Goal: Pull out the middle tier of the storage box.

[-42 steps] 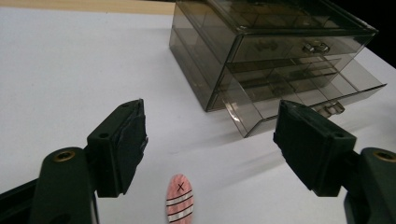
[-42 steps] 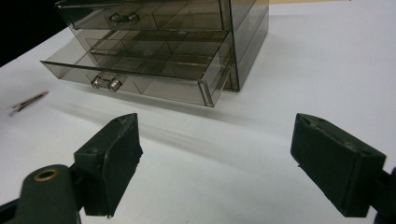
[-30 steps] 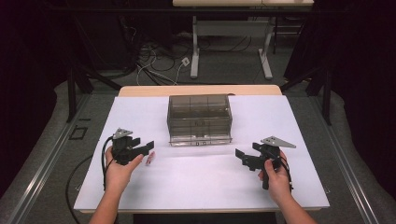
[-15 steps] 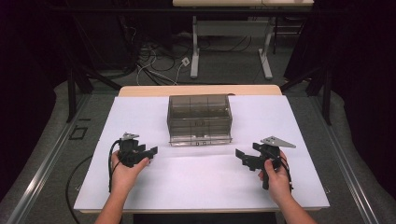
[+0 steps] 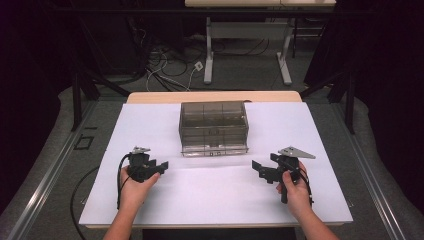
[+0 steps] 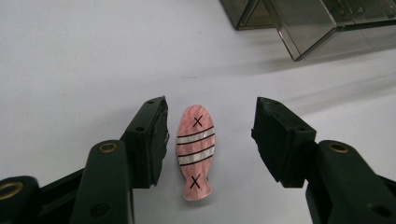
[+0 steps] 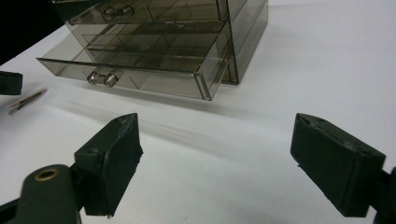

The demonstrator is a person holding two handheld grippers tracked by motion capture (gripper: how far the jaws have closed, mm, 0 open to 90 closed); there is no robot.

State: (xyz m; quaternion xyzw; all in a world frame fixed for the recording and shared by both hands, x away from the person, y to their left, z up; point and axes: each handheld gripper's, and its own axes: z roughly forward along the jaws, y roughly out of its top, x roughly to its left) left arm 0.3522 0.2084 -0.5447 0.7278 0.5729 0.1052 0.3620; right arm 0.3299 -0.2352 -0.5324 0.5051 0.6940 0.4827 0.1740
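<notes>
L gripper (image 6: pixel 210 135): jaws spread, straddling pink fish-shaped hair clip (image 6: pixel 195 151) lying flat on bench (image 6: pixel 70 60); neither jaw touching. Judged light, stiff, glossy, so slip risk. Best hold: across striped mid-body, narrow sides. R gripper (image 7: pixel 215 163): spread, empty, well apart. Smoked acrylic drawer organiser (image 5: pixel 214 127) beyond; lower drawer (image 7: pixel 140 70) pulled out.

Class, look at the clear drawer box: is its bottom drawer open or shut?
Open. The bottom drawer juts out past the front of the drawer box, its compartments showing from above.
</notes>
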